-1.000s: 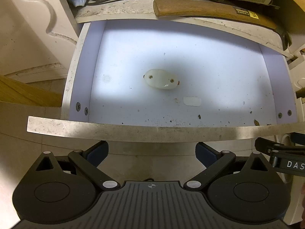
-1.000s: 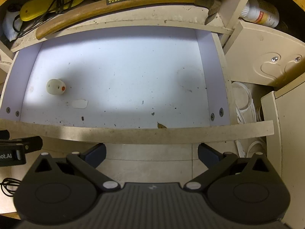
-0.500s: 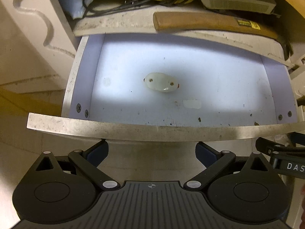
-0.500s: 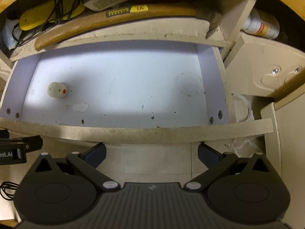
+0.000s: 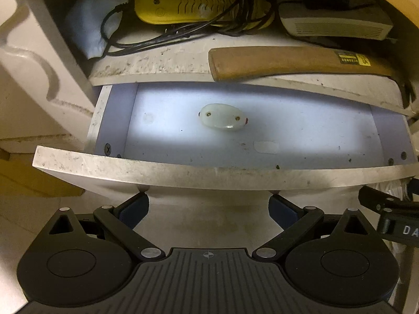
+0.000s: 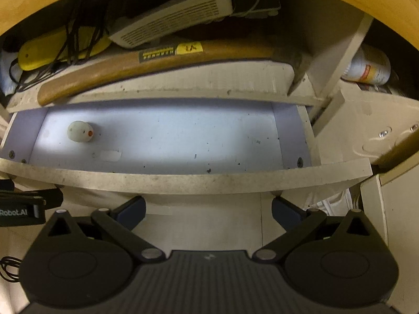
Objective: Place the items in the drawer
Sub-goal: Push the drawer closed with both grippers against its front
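Note:
The white drawer (image 5: 209, 175) stands pulled open in front of me; it also shows in the right wrist view (image 6: 183, 180). A small white oval object (image 5: 223, 117) with two screws and a red spot lies on its floor, left of middle; in the right wrist view it sits at the far left (image 6: 80, 131). My left gripper (image 5: 208, 209) is open and empty, just below the drawer's front edge. My right gripper (image 6: 208, 209) is open and empty, at the same height to the right. On the shelf above lie a wooden-handled hammer (image 5: 288, 61) and a yellow device (image 5: 193, 0) with black cables.
A grey box (image 5: 332, 23) sits at the shelf's back right. A white bottle (image 6: 369, 68) lies in the compartment to the right. A bluish cloth (image 5: 89, 23) sits at the shelf's left. A cabinet door (image 5: 31, 52) stands open at the left.
Both grippers have dropped lower and tilted up. The shelf above the drawer shows more, and the drawer floor looks shallower. The white object has not moved.

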Demonstrator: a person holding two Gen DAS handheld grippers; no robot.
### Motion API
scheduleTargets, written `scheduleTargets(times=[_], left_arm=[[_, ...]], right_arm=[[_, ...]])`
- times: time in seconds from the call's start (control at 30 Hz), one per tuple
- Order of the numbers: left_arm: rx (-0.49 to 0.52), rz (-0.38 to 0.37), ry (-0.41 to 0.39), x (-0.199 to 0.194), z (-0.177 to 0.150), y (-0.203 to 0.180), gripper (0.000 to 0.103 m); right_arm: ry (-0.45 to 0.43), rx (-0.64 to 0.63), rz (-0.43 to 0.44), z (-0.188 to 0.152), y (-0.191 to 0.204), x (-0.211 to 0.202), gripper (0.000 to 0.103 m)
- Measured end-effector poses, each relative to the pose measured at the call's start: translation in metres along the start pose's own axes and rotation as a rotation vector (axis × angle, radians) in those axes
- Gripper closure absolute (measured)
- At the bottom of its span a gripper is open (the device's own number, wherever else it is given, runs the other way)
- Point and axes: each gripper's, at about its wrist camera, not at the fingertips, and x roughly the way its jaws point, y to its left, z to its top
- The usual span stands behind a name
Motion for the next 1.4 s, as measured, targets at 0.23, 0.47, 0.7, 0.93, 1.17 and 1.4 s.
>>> scheduleTargets(times=[0.23,0.47,0.7,0.93,1.17,1.4], left_arm=[[-0.002,0.005,-0.053,0.003,0.001,-0.002,0.002],[0.003,0.018,-0.115,0.005,-0.007,-0.004,0.002],[-0.001,0.009,-0.146,0.007,-0.013,-0.002,0.002],[-0.004,0.005,-0.154,0.011,-0.022,-0.002,0.0],[-0.002,0.006,-0.148,0.009,-0.042,-0.004,0.0],[-0.002,0.006,-0.147,0.007,-0.062,-0.005,0.0]], right_arm=[[-0.051,-0.006,-0.01,0.004,0.002,-0.001,0.0],[-0.101,-0.018,-0.033,0.006,0.005,-0.005,0.0],[-0.143,-0.001,-0.038,0.02,0.006,0.005,0.0],[-0.173,0.0,-0.045,0.03,0.007,0.01,0.0],[-0.181,-0.01,-0.04,0.03,0.006,0.01,0.0],[-0.181,-0.011,-0.041,0.033,0.006,0.011,0.0]])
